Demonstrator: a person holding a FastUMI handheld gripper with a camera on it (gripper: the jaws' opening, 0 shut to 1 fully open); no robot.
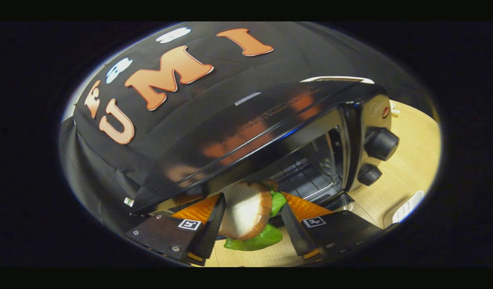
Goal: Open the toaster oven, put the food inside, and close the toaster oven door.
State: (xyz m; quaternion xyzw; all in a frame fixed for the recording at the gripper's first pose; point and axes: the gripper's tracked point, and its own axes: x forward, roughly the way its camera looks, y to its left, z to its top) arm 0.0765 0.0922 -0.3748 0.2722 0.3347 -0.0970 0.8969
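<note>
A black toaster oven (246,132) stands tilted in my view on a wooden table (407,168). Its front is open and the wire rack (306,178) shows inside. Two black knobs (381,142) and a small red light (386,111) sit on its right panel. My gripper (252,201) is shut on a toy sandwich (246,212) made of bread with green lettuce (258,240) hanging below. The sandwich is held above the table just in front of the oven's opening, its far end at the threshold.
The lowered oven door (342,200) lies just beyond the right finger. A white object (407,206) rests on the table to the right of the gripper. The black booth cloth (121,168) hangs close behind and left of the oven.
</note>
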